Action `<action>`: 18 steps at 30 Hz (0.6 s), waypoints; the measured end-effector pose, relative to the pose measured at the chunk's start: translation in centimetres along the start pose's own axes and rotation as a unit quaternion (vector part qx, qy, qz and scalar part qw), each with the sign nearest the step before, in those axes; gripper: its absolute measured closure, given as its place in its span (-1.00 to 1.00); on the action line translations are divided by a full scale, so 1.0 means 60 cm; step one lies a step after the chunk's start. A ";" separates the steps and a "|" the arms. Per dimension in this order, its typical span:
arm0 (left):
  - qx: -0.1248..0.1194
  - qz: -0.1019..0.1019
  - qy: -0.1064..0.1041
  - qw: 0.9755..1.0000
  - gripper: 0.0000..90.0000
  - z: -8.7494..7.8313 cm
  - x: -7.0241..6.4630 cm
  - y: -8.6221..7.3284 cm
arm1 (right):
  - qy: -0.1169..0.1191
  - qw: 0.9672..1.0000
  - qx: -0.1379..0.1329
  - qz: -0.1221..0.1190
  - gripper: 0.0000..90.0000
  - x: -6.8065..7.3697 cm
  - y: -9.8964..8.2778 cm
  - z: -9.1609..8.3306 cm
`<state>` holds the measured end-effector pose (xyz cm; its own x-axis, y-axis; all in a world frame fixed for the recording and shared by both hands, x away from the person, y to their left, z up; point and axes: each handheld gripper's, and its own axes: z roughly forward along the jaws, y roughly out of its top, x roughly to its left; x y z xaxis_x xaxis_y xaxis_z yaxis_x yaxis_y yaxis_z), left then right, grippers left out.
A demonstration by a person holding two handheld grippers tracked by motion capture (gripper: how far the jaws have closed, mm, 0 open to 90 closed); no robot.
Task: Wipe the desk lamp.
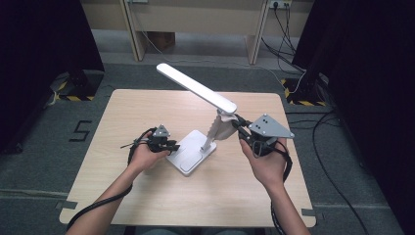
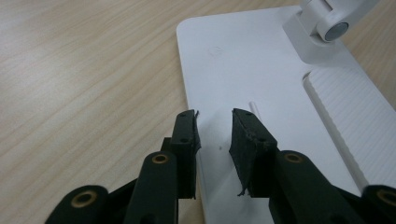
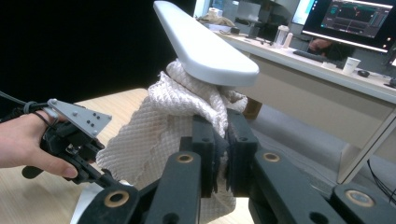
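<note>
Right tool clamped on white cloth against lamp neck; left tool apart over lamp base edge, bare counter all around.

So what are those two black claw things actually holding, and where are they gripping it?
The right gripper pinches a fold of the white cloth against the lamp neck. The left gripper holds nothing; its jaws stand apart over the edge of the lamp base.
</note>
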<state>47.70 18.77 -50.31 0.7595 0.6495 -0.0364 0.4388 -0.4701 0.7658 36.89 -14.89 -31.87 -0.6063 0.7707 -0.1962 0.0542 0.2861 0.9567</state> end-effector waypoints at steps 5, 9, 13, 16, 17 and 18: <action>-0.005 0.003 0.002 1.000 0.60 0.000 -0.002 -0.002 | -0.002 1.000 0.004 -0.002 0.88 0.003 -0.001 0.004; -0.011 0.003 0.003 1.000 0.60 0.000 -0.003 -0.004 | -0.004 1.000 0.009 -0.006 0.88 0.007 -0.004 0.008; -0.010 0.006 0.004 1.000 0.60 0.000 -0.004 -0.005 | -0.005 1.000 0.013 -0.006 0.88 0.010 -0.007 0.012; -0.012 0.006 0.004 1.000 0.60 0.000 -0.004 -0.005 | -0.006 1.000 0.020 -0.007 0.88 0.011 -0.012 0.016; -0.014 0.006 0.005 1.000 0.60 0.000 -0.004 -0.006 | -0.005 1.000 0.022 -0.004 0.88 0.013 -0.013 0.016; -0.014 0.006 0.005 1.000 0.60 0.000 -0.004 -0.006 | -0.004 1.000 0.024 -0.008 0.88 0.013 -0.014 0.017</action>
<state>47.36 18.77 -50.57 0.7599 0.6497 -0.0210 0.4163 -0.4616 0.7833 37.18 -13.92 -33.06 -0.6003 0.7709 -0.2130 0.0822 0.3244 0.9423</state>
